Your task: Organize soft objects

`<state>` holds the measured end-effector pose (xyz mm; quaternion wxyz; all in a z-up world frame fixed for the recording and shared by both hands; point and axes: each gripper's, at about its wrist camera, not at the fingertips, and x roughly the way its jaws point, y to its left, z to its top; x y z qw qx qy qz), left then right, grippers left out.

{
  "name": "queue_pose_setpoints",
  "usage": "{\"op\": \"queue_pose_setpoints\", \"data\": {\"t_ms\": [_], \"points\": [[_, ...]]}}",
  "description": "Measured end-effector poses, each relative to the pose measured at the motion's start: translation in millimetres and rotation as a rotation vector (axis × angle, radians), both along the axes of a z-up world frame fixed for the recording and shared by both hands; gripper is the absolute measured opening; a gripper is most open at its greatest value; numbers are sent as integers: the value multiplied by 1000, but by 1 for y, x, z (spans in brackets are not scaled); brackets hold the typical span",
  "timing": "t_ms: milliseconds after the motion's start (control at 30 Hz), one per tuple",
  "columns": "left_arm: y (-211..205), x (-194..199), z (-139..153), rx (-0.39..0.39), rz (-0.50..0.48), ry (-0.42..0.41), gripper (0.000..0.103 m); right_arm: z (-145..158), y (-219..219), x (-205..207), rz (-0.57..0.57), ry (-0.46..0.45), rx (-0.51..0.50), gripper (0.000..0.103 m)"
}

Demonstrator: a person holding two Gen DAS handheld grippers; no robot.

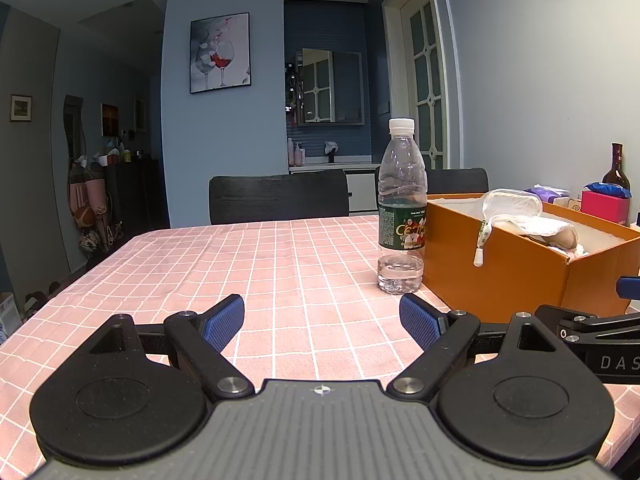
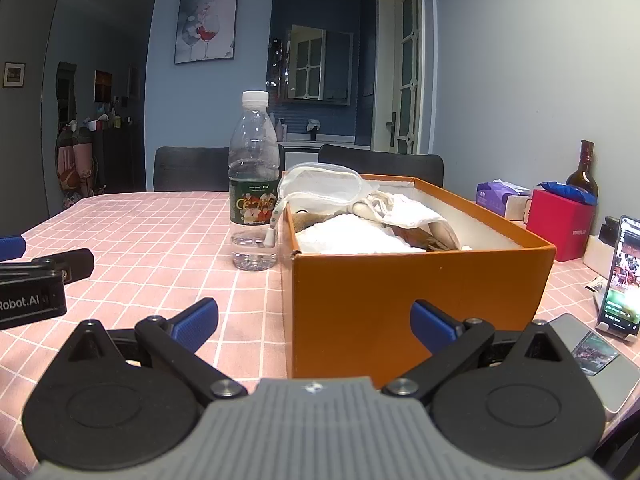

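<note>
Both the left gripper (image 1: 322, 320) and right gripper (image 2: 314, 322) sit spread, empty. Tuck the mesh pouch (image 2: 320, 186) fully inside the orange box (image 2: 420, 288), avoiding the water bottle (image 2: 254, 184).

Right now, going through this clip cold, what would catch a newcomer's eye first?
Most striking is the open orange cardboard box on the pink checked tablecloth, filled with white and tan soft fabric items, a white mesh pouch draped over its far left corner. A clear plastic water bottle with a green label stands upright just left of the box. Both tongs, left and right, are open and hold nothing.
</note>
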<state>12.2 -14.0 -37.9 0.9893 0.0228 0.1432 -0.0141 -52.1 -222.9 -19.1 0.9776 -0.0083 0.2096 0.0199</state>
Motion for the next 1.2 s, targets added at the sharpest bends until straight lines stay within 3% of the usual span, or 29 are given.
{"op": "queue_pose_setpoints", "data": {"t_ms": [1200], "points": [[-1,-3,1,6,-10,-4,102,-2,0,1,3,14,-4,100]]}}
